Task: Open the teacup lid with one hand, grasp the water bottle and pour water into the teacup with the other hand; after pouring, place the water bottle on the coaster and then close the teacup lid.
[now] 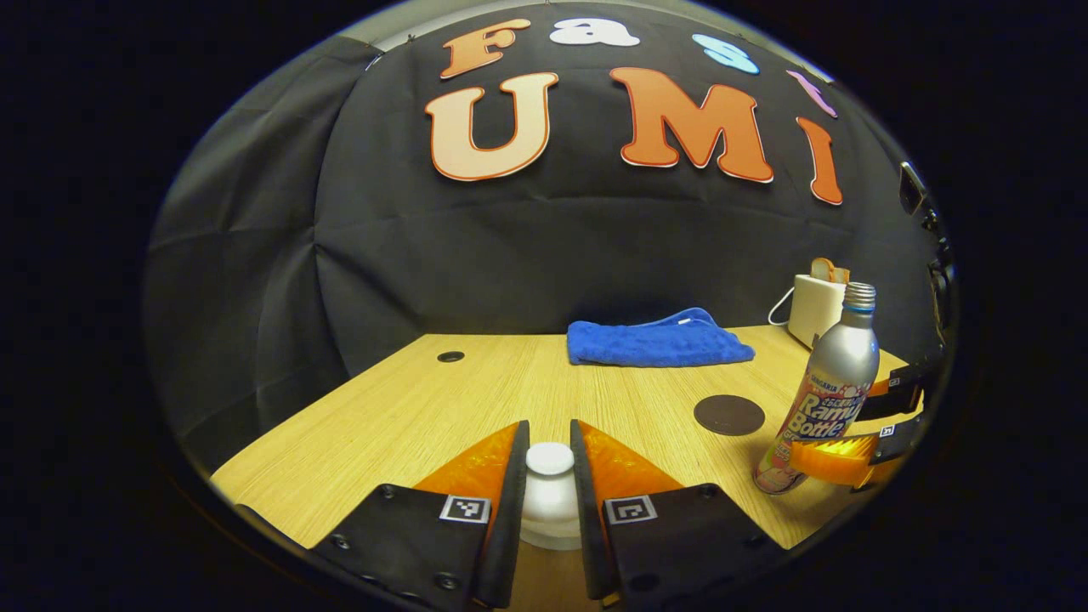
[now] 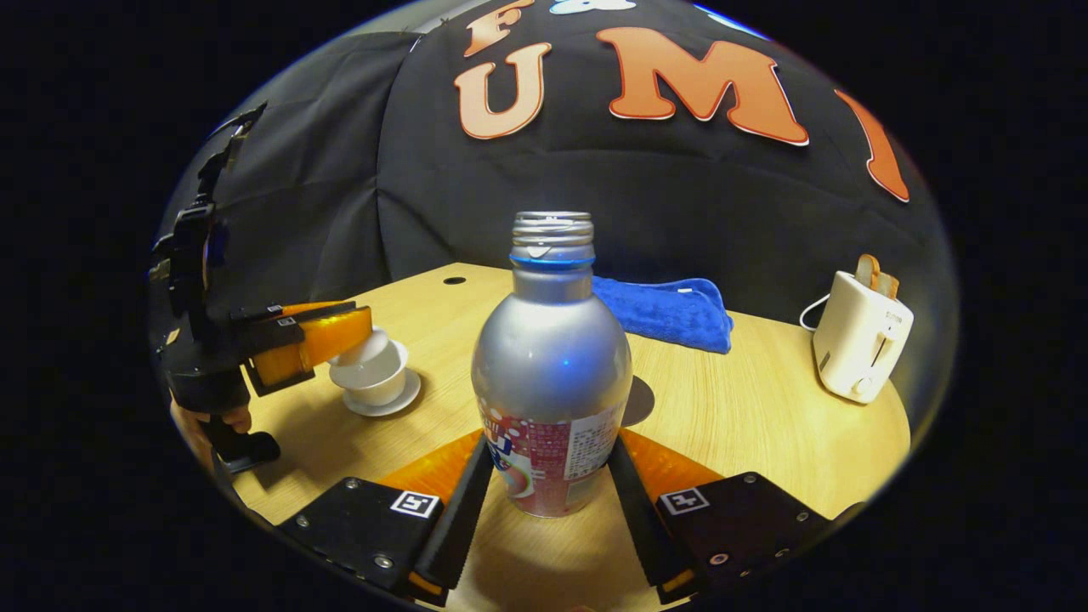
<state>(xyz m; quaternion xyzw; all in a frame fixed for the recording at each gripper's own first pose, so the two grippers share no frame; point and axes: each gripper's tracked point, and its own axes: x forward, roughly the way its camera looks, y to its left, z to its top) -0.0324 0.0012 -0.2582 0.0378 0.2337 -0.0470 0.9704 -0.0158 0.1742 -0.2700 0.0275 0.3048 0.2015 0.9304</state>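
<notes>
My left gripper (image 1: 549, 442) is shut on the white teacup lid (image 1: 550, 501), its knob between the fingers. In the right gripper view that gripper (image 2: 361, 333) holds the lid (image 2: 364, 348) just over the white teacup (image 2: 378, 378), which sits on its saucer (image 2: 384, 404). My right gripper (image 2: 551, 442) is shut on the silver water bottle (image 2: 551, 365), whose threaded neck has no cap. From the left gripper view the bottle (image 1: 829, 391) leans to the right, gripped low by the right gripper (image 1: 812, 452). A dark round coaster (image 1: 728, 415) lies on the table just left of the bottle.
A folded blue towel (image 1: 659, 342) lies at the back of the wooden table (image 1: 408, 416). A white toaster (image 2: 860, 348) with bread in it stands at the back right, and a small cable hole (image 1: 450, 356) is at the back left. A hand (image 2: 208, 421) holds the left gripper's handle.
</notes>
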